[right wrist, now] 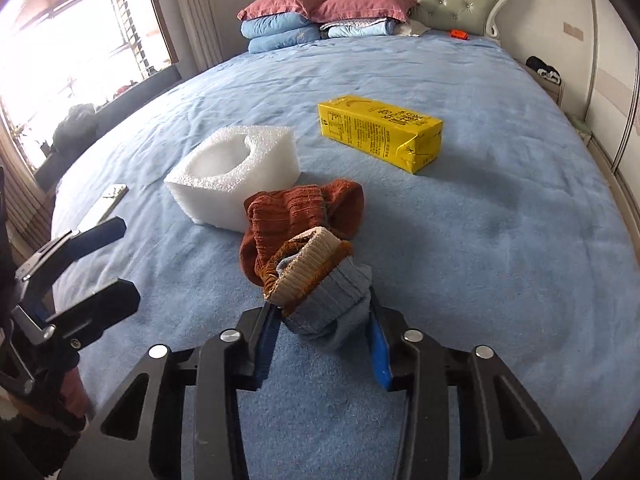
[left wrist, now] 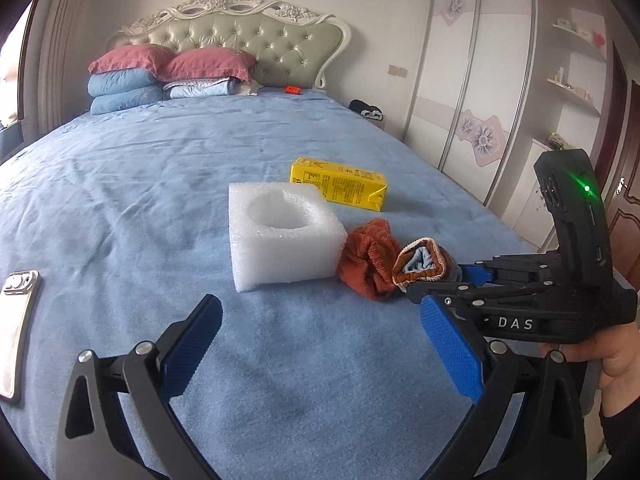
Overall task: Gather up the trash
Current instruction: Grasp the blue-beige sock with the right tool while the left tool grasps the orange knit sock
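Observation:
A white foam block with a round hollow lies on the blue bed. A yellow drink carton lies on its side behind it. A rust-orange and grey-blue sock lies right of the foam. My right gripper is shut on the sock's grey-blue end. My left gripper is open and empty, hovering above the sheet just in front of the foam.
A phone lies on the bed at the left. Stacked pillows and a folded quilt sit by the headboard, with a small orange object near them. A wardrobe stands right; a window left.

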Motion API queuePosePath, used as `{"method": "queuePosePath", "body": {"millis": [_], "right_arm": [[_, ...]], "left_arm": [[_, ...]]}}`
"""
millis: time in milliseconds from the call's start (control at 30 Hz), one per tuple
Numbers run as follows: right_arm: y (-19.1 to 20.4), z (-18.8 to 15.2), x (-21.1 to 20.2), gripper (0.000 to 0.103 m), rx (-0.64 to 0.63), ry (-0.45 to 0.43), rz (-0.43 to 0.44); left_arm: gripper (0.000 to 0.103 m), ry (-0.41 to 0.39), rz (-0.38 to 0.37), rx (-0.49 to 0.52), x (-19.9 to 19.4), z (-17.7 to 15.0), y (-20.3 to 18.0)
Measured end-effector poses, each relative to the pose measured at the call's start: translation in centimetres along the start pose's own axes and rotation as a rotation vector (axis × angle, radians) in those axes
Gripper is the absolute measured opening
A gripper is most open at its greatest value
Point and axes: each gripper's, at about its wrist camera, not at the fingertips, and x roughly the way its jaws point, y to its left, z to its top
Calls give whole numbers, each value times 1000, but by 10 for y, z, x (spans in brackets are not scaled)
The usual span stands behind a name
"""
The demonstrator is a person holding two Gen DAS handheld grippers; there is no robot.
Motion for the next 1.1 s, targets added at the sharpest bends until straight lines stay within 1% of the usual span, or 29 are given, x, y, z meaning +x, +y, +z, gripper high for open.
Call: {"method": "queuePosePath", "body": {"millis": [33,133,267,400,500,533,600,633,700,767,833,900,933,1000,1067,1100], "right_arm": [[-3,-1,-4,34,15,-12,6],[-15,-6,-22,34,52,-59,-7],[-31,-12,-44,34,80,-93,-5],[-39,-20,-60,34,74,-109,5],[-39,-24,-69,34,57,-125,22],[-40,-25,-72,34,52,-131,27],[-42,-26,-79,34,46,-147,37],[-44,-26,-83,34,48,-155,44],[-48,-28,-88,34,53,-169,55],[-51,-30,-92,34,59,-180,64],[-54,-32,-94,34,68,-184,72],[-57,-35,-97,34,74,-188,71],[-59,-36,-98,34,79,-190,72],[-64,-39,-102,34,90,-195,68],[-68,-43,-107,34,101,-201,58],[-71,-44,-110,34,107,-205,54]], "left_arm": [[99,3,-6,-1,2,1,-2],[99,14,-23,-9,8,3,-9],[99,37,-25,0,19,9,-27],[99,70,-7,6,34,13,-46],[97,100,17,-24,47,16,-53],[95,113,22,-36,50,17,-54],[84,138,37,-48,58,18,-56],[82,151,49,-54,62,19,-56],[71,172,58,-65,70,21,-55],[69,195,68,-66,80,24,-55],[61,211,75,-83,86,26,-52],[49,214,80,-95,89,27,-50],[47,211,76,-98,88,27,-50],[37,193,72,-102,83,27,-50],[31,180,63,-103,76,28,-52],[31,174,53,-105,72,28,-53]]}}
